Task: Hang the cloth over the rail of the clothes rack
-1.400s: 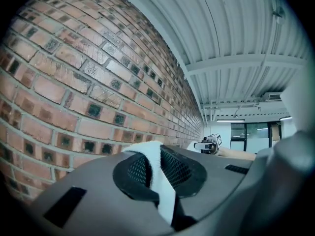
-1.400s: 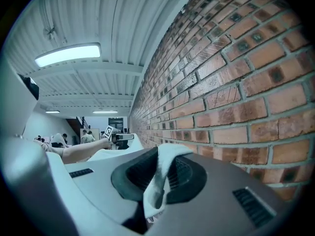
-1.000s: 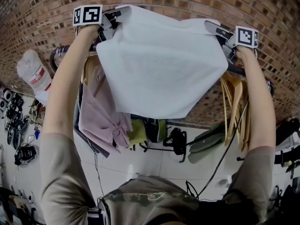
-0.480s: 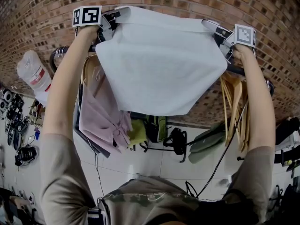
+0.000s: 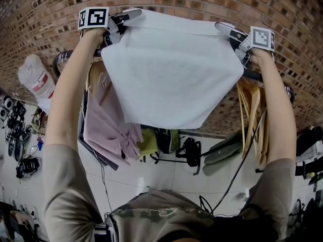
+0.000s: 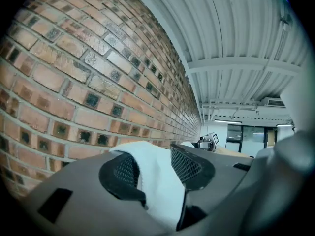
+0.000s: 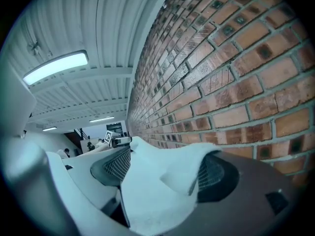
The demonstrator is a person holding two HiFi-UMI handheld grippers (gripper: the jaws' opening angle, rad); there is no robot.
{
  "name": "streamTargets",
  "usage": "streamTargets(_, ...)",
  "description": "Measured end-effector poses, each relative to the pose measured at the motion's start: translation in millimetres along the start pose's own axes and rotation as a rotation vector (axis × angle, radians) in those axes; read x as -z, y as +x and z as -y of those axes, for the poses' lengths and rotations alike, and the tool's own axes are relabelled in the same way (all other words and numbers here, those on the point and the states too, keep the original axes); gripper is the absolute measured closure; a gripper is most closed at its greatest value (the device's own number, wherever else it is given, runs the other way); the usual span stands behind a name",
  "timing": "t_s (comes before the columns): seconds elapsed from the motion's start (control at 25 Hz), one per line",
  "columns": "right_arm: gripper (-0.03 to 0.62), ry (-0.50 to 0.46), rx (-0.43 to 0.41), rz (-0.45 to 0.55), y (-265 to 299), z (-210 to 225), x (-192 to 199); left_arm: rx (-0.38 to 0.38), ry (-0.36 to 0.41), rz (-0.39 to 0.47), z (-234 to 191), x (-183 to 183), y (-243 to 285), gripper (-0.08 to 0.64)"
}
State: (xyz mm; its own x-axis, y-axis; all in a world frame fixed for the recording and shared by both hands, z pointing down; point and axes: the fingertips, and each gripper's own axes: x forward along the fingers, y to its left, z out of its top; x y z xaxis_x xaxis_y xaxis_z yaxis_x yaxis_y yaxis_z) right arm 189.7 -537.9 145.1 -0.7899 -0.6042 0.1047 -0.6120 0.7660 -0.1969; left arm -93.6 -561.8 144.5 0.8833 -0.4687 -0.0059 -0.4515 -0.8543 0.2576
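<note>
At the top of the rack, against the brick wall, the white cloth (image 5: 174, 69) lies across the rail (image 5: 258, 76). Its upper edge sits between my two grippers and the rest hangs on my side, down to a point.

Left gripper (image 5: 120, 23): jaws have just been opening, now slightly apart. A cloth corner lies loose between them, one pad clear of it.

Right gripper (image 5: 231, 33): jaws have just been opening, now spread wide. A slack fold lies between them, not pinched.

Handling, my judgement: light, soft and limp, napped enough not to slip. It will sag unevenly — best taken at the top corners, by the hem.

Writing: none readable. Both grippers carry square black-and-white markers, and the bottle (image 5: 36, 78) has a red label — print too small.
</note>
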Motion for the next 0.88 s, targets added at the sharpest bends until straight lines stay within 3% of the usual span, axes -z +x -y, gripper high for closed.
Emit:
streamTargets(0.08, 0.212, 0.003, -0.003, -0.015, 1.2, -0.9, 2.8, 0.036, -0.037, -0.039, 5.7, 8.6, 4.5, 0.345)
streamTargets(0.16, 0.212, -0.016, -0.002, -0.021, 1.2, -1.1, 2.8, 0.099, -0.086, -0.094, 16.8, 19.5, 10.5, 0.19)
streamTargets(0.32, 0.212, -0.02, -0.051, -0.022, 1.1, -8.0, 3.0, 0.092, -0.1, -0.139, 16.9, 27.4, 14.2, 0.107)
streamTargets(0.52, 0.213, 0.019, -0.005, -0.032, -0.8, -1.5, 8.4, 0.06, -0.064, -0.197, 12.8, 37.4, 13.2, 0.106)
streamTargets(0.72, 0.213, 0.004, -0.016, -0.04, -0.9, -4.0, 8.1, 0.068, -0.05, -0.239, 16.7, 46.2, 12.9, 0.084)
streamTargets(0.88, 0.213, 0.114, -0.035, 0.011, -4.3, -4.5, 4.2, 0.085, -0.052, -0.242, 19.1, 46.9, 14.1, 0.084)
